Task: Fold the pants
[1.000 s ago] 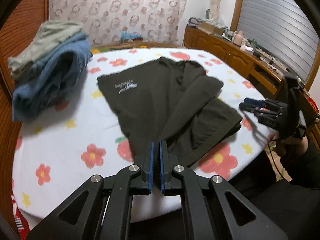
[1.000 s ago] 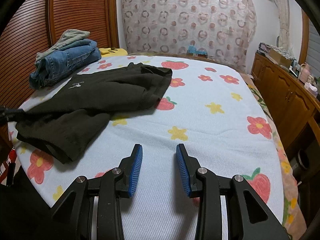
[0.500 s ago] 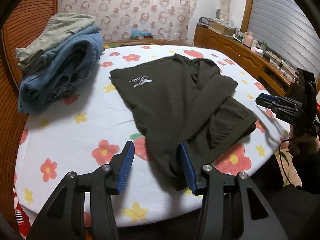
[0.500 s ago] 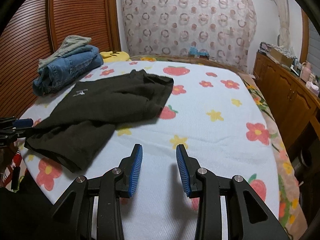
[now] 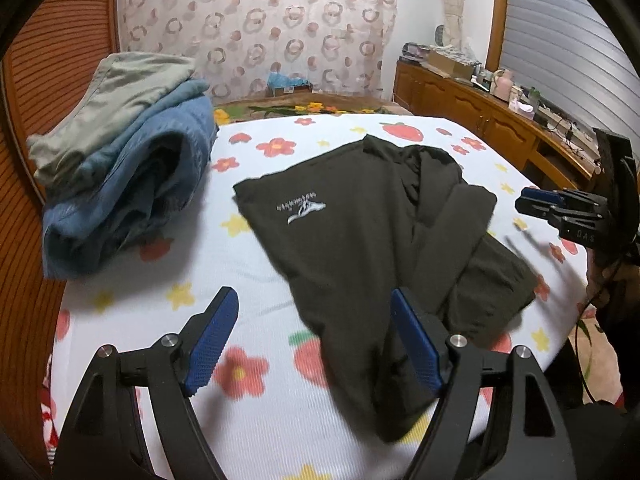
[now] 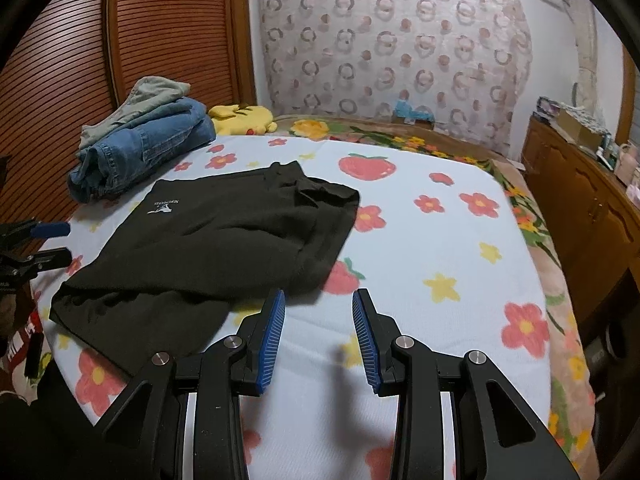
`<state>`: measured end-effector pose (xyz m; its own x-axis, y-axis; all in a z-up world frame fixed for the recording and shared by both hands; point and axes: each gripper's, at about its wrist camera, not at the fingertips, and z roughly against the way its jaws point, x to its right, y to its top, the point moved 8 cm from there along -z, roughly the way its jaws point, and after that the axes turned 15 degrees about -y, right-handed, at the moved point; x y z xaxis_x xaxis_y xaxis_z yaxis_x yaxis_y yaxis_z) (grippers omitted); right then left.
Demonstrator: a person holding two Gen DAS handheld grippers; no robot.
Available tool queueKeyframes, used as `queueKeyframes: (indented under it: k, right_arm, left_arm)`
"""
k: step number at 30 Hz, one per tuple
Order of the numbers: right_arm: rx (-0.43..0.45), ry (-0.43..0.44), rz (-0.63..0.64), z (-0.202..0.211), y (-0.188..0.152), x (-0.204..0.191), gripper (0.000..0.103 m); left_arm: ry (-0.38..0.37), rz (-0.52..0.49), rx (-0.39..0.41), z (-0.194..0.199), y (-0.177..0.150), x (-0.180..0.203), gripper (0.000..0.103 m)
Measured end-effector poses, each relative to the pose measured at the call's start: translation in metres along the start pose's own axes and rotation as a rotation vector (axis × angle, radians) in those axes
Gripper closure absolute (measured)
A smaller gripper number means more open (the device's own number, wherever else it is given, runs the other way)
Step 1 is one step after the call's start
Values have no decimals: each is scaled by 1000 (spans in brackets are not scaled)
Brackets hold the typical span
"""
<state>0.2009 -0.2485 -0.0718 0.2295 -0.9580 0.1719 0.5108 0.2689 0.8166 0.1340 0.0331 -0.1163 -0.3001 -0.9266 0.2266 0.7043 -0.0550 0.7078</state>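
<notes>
Dark pants with a small white logo lie folded over on the flowered bed sheet; they also show in the right wrist view as the pants. My left gripper hovers over their near end with its jaws opening wide, and no cloth is pinched between the blue pads. My right gripper stands part open above bare sheet, just right of the pants, holding nothing. It also shows at the right edge of the left wrist view as the right gripper.
A stack of folded jeans and a grey-green garment sits at the bed's far left corner. A yellow plush lies by the curtain. A wooden sideboard runs along the right. A louvred wooden door stands at left.
My left gripper let go of the pants' near end and its jaws spread wide while it drew back. The right gripper rose slightly, jaws unchanged.
</notes>
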Motion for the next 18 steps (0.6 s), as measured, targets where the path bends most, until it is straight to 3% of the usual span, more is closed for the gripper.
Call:
queueKeyframes:
  k: [5,7,18]
  right_arm:
    - [-28,32,20,-18,8,-9,66]
    - [-34,44,35,-24,11,-13,58]
    - [-157,122,1,-52,10,-19,58]
  left_arm:
    - [-15,13,4,-11,13,-5,24]
    - [-15,9,1,-14,17,-6,24]
    - [-47,6,-13,-23,46,-7,24]
